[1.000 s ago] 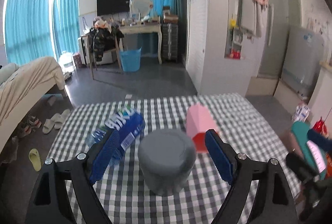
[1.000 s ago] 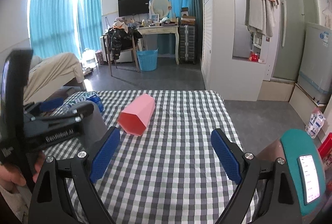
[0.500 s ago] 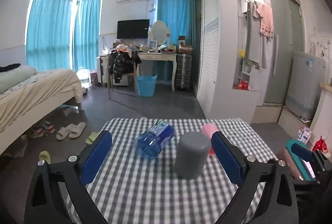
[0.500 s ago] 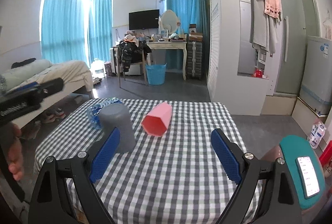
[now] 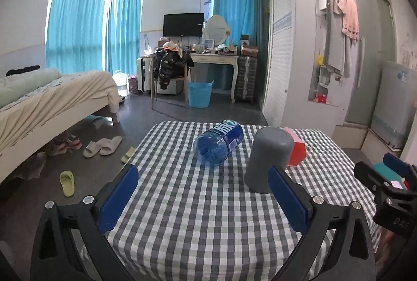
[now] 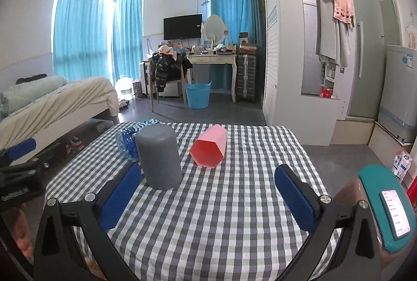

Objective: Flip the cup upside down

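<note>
A grey cup stands upside down on the checked tablecloth, closed base up; it also shows in the right wrist view. My left gripper is open and empty, back from the cup, which stands just beyond its right finger. My right gripper is open and empty, with the cup just beyond its left finger.
A pink hexagonal cup lies on its side right of the grey cup. A blue water bottle lies on its side to the left. A phone in a teal case is at the right. The table's edges drop to the floor.
My left gripper has let go of the grey cup and pulled back and up from it. The cup now stands free, upside down. My right gripper has drawn back a little.
</note>
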Demonstrator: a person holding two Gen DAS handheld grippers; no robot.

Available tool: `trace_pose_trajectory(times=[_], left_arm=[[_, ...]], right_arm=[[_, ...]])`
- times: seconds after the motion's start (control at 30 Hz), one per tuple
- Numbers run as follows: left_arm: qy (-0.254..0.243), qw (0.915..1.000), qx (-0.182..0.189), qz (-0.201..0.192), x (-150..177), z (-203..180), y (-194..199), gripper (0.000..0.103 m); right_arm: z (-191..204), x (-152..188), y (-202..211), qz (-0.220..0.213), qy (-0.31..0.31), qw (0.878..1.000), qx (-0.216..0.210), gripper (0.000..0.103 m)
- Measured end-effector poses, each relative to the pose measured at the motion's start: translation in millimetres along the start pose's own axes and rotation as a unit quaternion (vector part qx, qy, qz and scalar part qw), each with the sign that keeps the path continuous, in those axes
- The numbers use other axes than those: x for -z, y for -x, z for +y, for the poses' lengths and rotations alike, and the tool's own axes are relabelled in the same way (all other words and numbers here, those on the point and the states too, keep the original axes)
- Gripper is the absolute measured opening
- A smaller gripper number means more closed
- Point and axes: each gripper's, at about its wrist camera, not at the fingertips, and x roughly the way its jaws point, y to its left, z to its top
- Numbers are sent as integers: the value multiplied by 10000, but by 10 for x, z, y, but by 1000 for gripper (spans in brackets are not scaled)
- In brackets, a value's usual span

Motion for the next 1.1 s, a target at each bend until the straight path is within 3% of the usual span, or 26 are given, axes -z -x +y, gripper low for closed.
trace_pose_trajectory(times=[1.1], left_arm=[[-160,9997,114,163,65,-74,-56,103]], right_arm=[[22,-15,-111,147,177,9997,96,103]])
